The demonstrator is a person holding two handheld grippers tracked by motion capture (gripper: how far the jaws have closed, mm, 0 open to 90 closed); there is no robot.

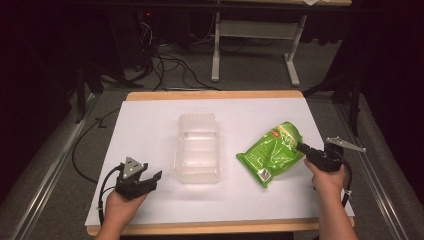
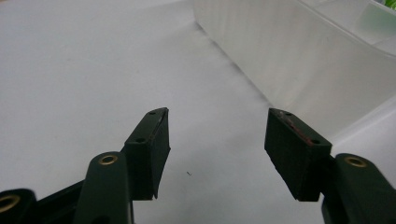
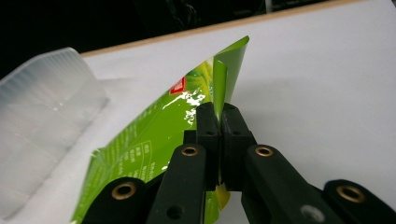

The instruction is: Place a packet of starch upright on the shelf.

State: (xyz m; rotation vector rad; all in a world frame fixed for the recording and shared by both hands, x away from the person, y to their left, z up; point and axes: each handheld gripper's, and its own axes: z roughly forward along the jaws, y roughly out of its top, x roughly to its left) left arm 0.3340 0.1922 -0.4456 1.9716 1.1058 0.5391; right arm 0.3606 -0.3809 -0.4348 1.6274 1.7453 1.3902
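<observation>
A glossy green snack bag (image 1: 272, 152) (image 3: 154, 135) lies on the white table right of centre, its right edge lifted. My right gripper (image 1: 301, 146) (image 3: 219, 114) is shut on that edge, the thin film pinched between both pads. A clear plastic tub (image 1: 198, 147) (image 2: 299, 51) (image 3: 37, 121) stands in the middle of the table. At the front left my left gripper (image 1: 150, 178) (image 2: 217, 144) rests low over the sheet, open, with nothing between its jaws; the tub's wall is just ahead of it to the right.
The table (image 1: 150, 120) is a white sheet on a wooden board with its edge close behind the bag. Beyond it are dark floor, cables (image 1: 170, 65) and a white desk frame (image 1: 250, 35).
</observation>
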